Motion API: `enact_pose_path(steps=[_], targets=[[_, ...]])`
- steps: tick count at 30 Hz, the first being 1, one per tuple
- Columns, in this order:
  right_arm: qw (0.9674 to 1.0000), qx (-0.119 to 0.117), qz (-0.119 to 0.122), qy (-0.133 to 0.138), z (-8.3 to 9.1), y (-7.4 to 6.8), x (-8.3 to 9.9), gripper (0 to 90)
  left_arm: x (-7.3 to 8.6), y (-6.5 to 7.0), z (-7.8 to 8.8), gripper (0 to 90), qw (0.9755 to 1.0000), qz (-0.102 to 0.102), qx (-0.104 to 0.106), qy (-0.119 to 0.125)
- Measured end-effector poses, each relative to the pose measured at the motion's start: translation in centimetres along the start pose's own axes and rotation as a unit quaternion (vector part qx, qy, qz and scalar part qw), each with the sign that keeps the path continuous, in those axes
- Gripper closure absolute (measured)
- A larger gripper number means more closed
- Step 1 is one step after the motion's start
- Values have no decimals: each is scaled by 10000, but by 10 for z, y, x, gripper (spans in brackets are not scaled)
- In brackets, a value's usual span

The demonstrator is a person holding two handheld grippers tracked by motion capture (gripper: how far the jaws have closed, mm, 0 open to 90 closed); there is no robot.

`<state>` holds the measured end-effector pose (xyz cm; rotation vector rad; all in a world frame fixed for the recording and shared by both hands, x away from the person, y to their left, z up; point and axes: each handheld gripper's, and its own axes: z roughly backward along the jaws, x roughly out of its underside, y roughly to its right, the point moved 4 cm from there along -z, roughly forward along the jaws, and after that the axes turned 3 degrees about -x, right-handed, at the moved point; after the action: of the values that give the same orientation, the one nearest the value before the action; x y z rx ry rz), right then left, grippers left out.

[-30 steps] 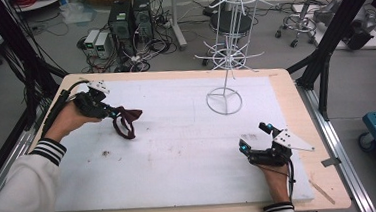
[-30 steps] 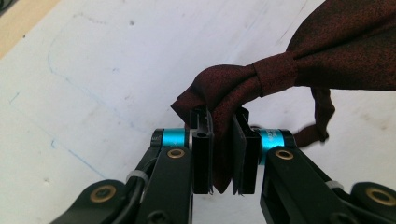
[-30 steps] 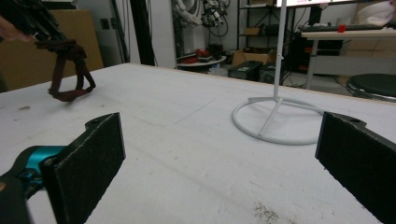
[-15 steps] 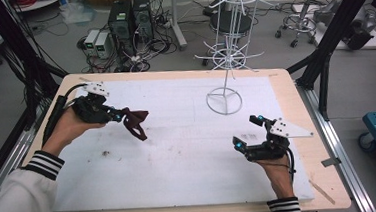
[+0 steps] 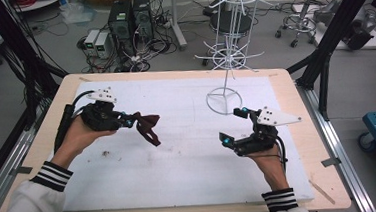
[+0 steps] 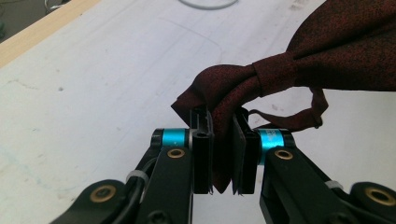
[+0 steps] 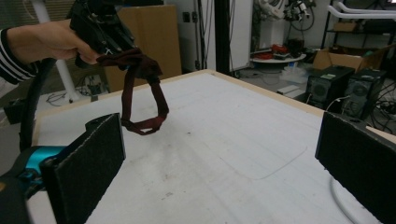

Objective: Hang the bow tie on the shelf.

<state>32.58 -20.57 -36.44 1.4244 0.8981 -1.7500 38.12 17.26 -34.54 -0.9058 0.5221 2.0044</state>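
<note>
A dark red bow tie [image 5: 147,126] with a thin neck strap hangs in the air above the white mat. My left gripper [image 5: 131,121] is shut on one wing of it; in the left gripper view the cloth [image 6: 233,93] is pinched between the two black jaws [image 6: 223,154]. From the right gripper view the bow tie [image 7: 140,65] dangles from that hand with its strap loop [image 7: 144,122] hanging low. My right gripper [image 5: 233,125] hovers over the mat's right part, open, with nothing between its pads [image 7: 88,163].
A white wire display stand [image 5: 229,38] rises from a ring base [image 5: 224,101] at the mat's far right. The white mat [image 5: 180,161] covers a wooden table [image 5: 298,128]. Computers, cables and a stool stand on the floor beyond.
My left gripper has carried the bow tie rightward and slightly up. My right gripper has shifted left toward the middle and turned its jaws toward the tie.
</note>
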Motion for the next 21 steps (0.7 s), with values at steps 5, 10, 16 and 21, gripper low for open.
enact_pose_path(steps=[5, 10, 16, 21], targets=[[9997, -230, 48, 7, -8, -7, -9, 8, -4, 11, -7, 807, 9999, -19, 83, 107], [9993, -376, 67, -66, -18, -15, -15, 7, -11, 21, -13, 807, 9996, 48, 66, 261], [9981, -556, 103, -245, -31, -22, -21, 8, -17, 31, -23, 807, 9992, 47, 122, 382], [9974, -646, 80, -300, -39, -27, -24, 8, -22, 40, -28, 807, 9984, 54, 185, 528]])
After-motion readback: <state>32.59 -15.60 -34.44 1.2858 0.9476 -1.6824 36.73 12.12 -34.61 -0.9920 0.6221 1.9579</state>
